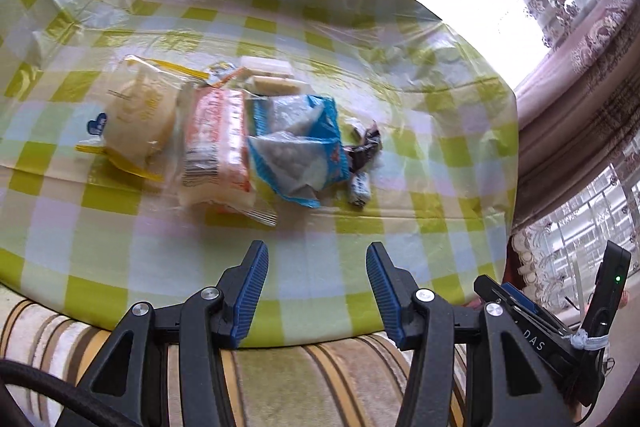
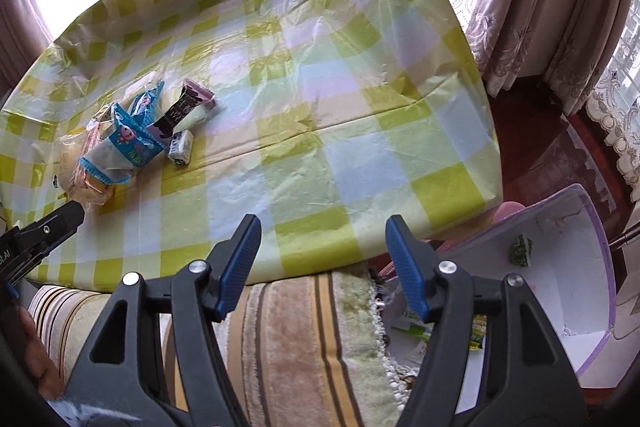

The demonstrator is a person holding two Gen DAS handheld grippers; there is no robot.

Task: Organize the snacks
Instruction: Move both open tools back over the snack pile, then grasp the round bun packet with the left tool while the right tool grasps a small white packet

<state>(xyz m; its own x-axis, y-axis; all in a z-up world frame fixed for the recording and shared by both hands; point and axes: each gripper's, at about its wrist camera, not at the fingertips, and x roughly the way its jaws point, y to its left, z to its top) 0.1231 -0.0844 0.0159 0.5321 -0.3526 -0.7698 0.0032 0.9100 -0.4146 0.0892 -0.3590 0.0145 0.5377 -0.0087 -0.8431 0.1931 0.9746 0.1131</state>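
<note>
- Left hand-held gripper (image 1: 317, 255): jaws apart, nothing between, over near edge of tabletop (image 1: 80, 227).
- Right hand-held gripper (image 2: 323, 229): jaws apart, nothing held.
- Snacks: blue packet (image 1: 296, 143), orange pack (image 1: 216, 147), bread bag (image 1: 136, 115) clustered mid-tabletop.
- White bin (image 2: 568, 267) beside tabletop, green snack (image 2: 522, 249) inside.

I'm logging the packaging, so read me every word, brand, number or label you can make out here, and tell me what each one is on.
"DAS": white letters on the right gripper body, at the left wrist view's lower right.
"t.AI": cut off by the frame edge, on the left gripper body.
Blue snack packet: printing too blurred to read.
Orange packet: print and barcode unreadable.
Bun wrapper: lettering unreadable.
Dark purple packet: white lettering too small to read.
</note>
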